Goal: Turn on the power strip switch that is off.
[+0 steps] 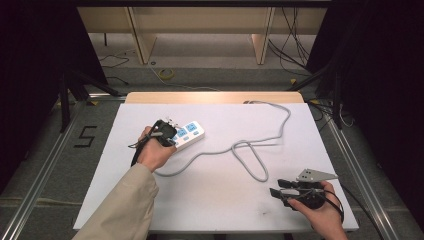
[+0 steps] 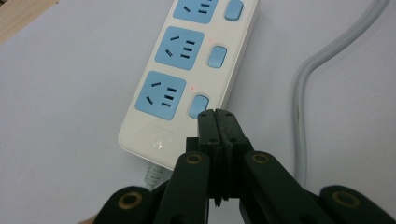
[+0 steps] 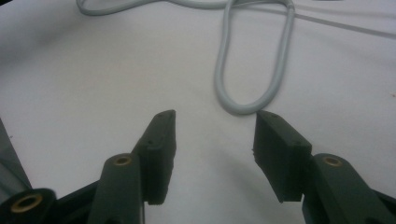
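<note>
A white power strip [image 1: 189, 134] with blue sockets lies left of the table's middle. My left gripper [image 1: 169, 132] hangs over its near end. In the left gripper view the jaws are pressed together, and the left gripper [image 2: 217, 114] has its tips right at the nearest blue-grey switch [image 2: 198, 105] of the power strip [image 2: 154, 126]. Small red lights glow beside two switches. The strip's grey cable [image 1: 240, 150] loops across the table. My right gripper [image 1: 279, 188] rests open near the front right, and the right gripper [image 3: 215, 119] faces a loop of the cable [image 3: 243, 105].
A white sheet [image 1: 150, 195] covers the table [image 1: 210, 97], whose wooden far edge shows. The cable runs off the far edge at the right. Metal rails, loose wires and wooden furniture legs lie on the floor beyond.
</note>
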